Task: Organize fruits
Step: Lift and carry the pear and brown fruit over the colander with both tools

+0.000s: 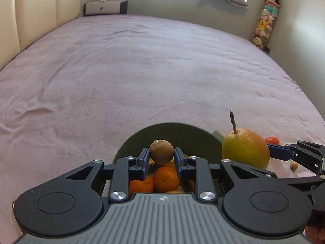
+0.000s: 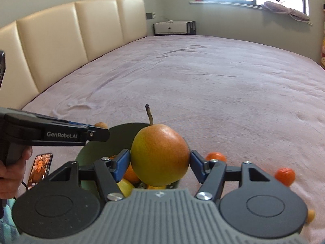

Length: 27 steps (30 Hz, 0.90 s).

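Over the bowl [image 1: 195,136] I hold two fruits ready to drop in: my left gripper [image 1: 161,156] is pinched narrow on a small brown fruit [image 1: 161,152], my right gripper [image 2: 160,158] clamps a pear [image 2: 160,154] at half spread, stem up. Oranges [image 1: 165,179] already lie in the bowl; two more [image 2: 284,175] sit right of it on the bed [image 2: 203,81]. "GenRobot.AI" is printed on the left gripper's side.

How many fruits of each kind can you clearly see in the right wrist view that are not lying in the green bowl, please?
pear: 1
mandarin: 2
small brown fruit: 2
Total: 5
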### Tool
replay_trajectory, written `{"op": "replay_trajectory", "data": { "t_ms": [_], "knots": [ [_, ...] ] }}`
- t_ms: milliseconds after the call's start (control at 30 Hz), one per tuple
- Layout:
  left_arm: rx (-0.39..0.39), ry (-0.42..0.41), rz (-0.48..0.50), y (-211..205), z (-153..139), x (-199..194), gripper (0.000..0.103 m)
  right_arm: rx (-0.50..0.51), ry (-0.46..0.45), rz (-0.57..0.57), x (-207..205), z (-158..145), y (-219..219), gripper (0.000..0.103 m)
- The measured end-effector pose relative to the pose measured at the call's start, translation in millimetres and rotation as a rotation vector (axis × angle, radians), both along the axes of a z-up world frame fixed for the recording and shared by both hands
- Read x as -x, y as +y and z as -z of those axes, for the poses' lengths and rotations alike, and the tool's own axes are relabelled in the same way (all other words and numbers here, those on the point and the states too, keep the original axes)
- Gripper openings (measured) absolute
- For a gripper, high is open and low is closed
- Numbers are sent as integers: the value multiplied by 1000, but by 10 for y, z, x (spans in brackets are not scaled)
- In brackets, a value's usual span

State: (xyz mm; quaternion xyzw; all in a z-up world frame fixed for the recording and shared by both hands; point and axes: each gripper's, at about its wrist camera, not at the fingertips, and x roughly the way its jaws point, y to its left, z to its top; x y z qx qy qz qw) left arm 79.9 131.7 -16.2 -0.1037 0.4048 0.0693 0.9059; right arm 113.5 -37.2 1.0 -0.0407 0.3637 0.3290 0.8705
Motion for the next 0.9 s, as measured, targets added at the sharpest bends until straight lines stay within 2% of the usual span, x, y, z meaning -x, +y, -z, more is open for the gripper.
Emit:
{"op": "replay_trajectory", "data": {
  "t_ms": [167, 400, 700, 900],
  "knots": [
    [44, 60, -24, 127, 116, -9, 29, 48, 16, -65, -36, 181, 244, 62],
    [80, 197, -1, 172, 276, -47, 29, 104, 40, -78, -103, 402, 375, 62],
    [38, 275, 34, 101, 360, -79, 29, 140, 47, -100, -112, 551, 527, 62],
    [-36, 310, 57, 43, 373, -101, 29, 177, 19, -123, -69, 603, 583, 62]
  ]
}}
